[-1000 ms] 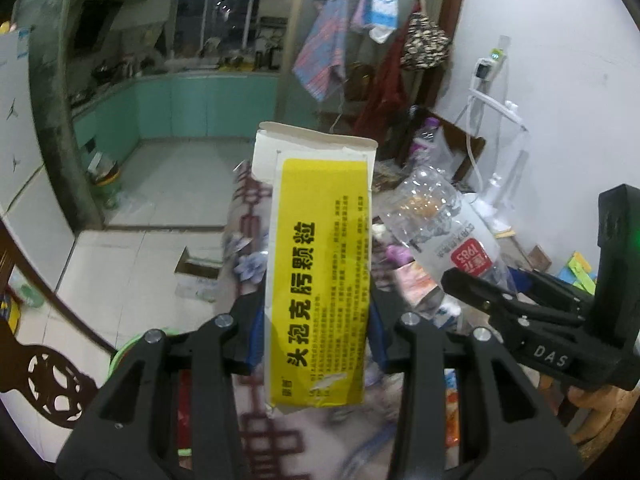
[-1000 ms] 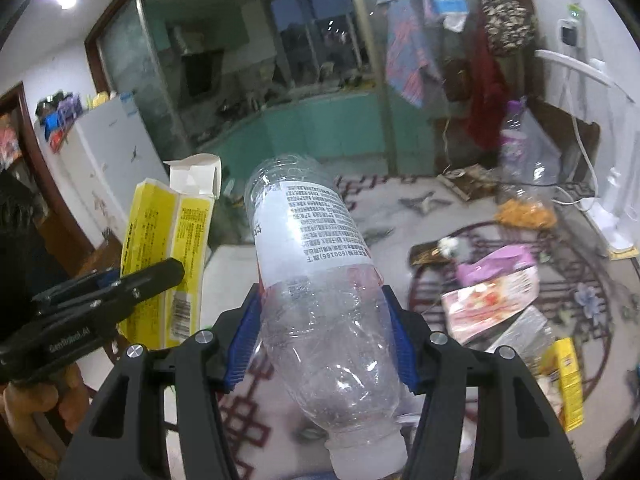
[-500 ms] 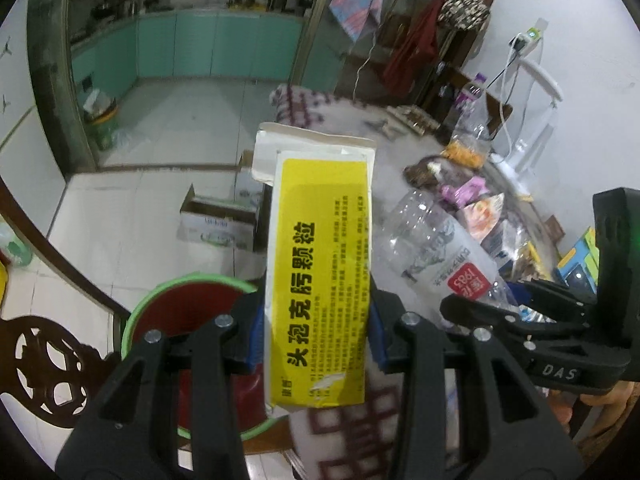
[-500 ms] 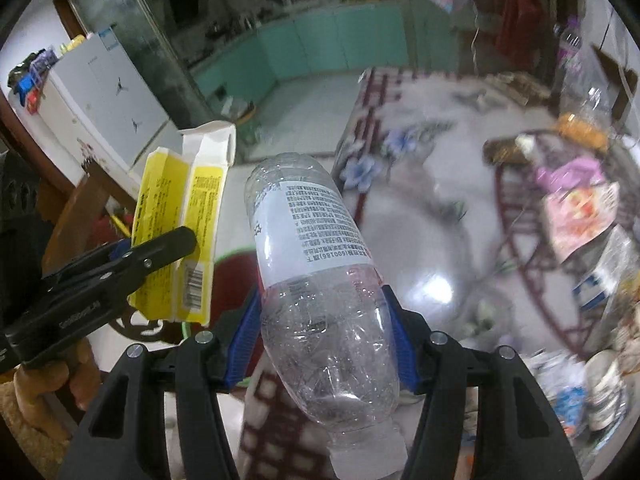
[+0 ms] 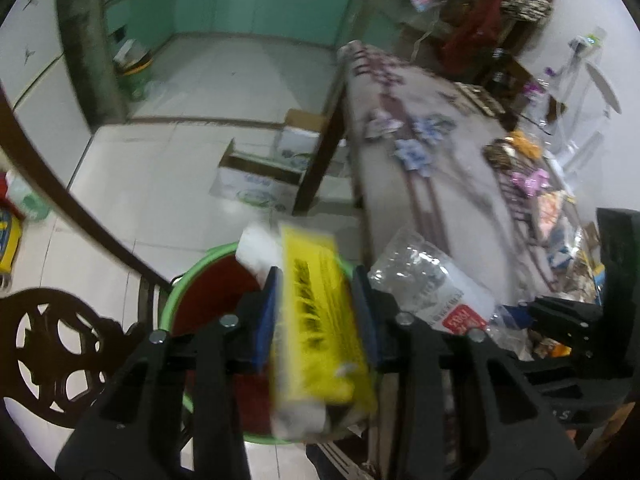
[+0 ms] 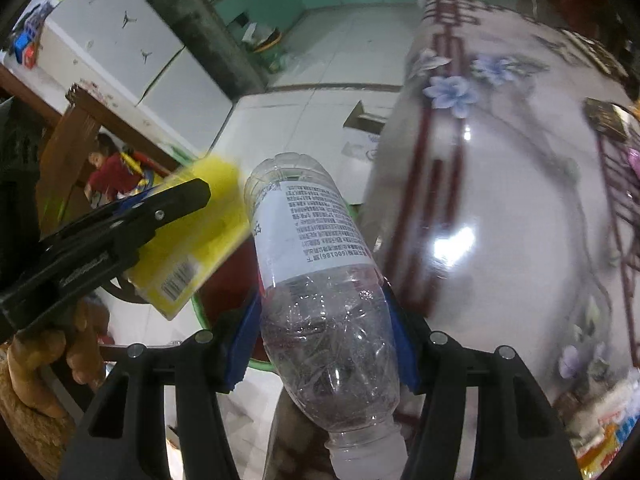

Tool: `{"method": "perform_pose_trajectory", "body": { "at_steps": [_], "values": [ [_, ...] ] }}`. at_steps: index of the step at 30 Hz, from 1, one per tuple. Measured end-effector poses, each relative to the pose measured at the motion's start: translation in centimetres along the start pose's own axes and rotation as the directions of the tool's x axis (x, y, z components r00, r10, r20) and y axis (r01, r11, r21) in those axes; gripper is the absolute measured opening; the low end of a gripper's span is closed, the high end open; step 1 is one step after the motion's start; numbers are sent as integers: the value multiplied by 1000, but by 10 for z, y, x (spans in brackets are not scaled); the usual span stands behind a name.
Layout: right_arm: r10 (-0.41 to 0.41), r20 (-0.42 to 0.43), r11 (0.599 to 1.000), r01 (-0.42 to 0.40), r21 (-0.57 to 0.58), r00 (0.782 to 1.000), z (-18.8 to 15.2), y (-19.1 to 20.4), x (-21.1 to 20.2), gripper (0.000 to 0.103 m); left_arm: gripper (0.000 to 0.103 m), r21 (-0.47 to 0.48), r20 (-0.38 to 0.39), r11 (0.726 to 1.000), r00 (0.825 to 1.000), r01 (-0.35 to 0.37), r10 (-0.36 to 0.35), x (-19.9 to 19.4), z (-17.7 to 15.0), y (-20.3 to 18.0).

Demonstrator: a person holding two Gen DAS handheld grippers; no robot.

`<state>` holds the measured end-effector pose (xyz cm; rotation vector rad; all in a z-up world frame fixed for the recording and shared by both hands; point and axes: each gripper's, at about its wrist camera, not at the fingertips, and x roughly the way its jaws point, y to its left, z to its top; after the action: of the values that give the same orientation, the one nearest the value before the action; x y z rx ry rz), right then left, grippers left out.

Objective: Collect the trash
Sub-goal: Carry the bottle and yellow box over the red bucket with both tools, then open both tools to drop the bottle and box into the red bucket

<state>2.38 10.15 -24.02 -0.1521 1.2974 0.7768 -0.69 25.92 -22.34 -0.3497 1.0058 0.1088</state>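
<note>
My left gripper (image 5: 318,312) is shut on a yellow medicine box (image 5: 320,320), blurred and slipping down between the blue pads, above a green-rimmed red bin (image 5: 200,292) on the floor. My right gripper (image 6: 324,312) is shut on a clear plastic bottle (image 6: 316,280) with a white label, held beside the table edge. The bottle also shows in the left wrist view (image 5: 432,292), and the box (image 6: 192,248) and the bin (image 6: 224,280) in the right wrist view.
A table with a glossy flowered cloth (image 6: 500,200) is on the right, with wrappers and packets (image 5: 560,216) at its far end. Cardboard boxes (image 5: 260,176) lie on the tiled floor. A dark carved wooden chair (image 5: 60,340) stands left of the bin.
Both grippers have tilted down and moved left off the table toward the bin. The yellow box sits lower in the left gripper and is motion-blurred.
</note>
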Motion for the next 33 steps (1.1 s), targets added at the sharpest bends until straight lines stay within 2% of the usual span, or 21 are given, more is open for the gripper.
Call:
{"method": "perform_pose_trajectory", "body": {
  "at_steps": [6,15,18,19,20,23,26,28,30,33],
  "values": [
    [-5,-36,999,3,-48,999,10,16,22,56,29,-25,-16,999,1000,-26,26,12,3,23],
    [-23,-32,997,20,-74,999,21,22,33,56,31,-65,-30,996,998,-58,56,23,4,42],
    [-22,-18,997,21,-76,1000,23,24,32,58,65,-84,-5,993,997,-80,80,20,6,44],
    [-36,-7,996,36,-76,999,24,25,30,71,67,-90,6,992,996,-84,85,18,7,44],
    [-70,22,995,71,-65,997,25,23,25,77,67,-88,13,992,996,-89,91,17,9,41],
    [-121,87,993,122,-6,989,26,12,8,80,71,-53,43,992,992,-113,116,10,13,27],
    [-177,159,984,171,53,971,28,-1,-13,80,75,-16,81,994,991,-105,106,-1,18,3],
    [-233,216,972,221,77,948,26,-8,-31,80,81,0,105,995,990,-95,95,-8,22,-10],
    [-280,250,959,262,105,927,23,-17,-47,80,82,24,136,994,986,-104,100,-16,25,-29],
    [-342,297,938,306,164,891,16,-33,-76,80,85,53,162,996,985,-69,60,-26,27,-53]
  ]
}}
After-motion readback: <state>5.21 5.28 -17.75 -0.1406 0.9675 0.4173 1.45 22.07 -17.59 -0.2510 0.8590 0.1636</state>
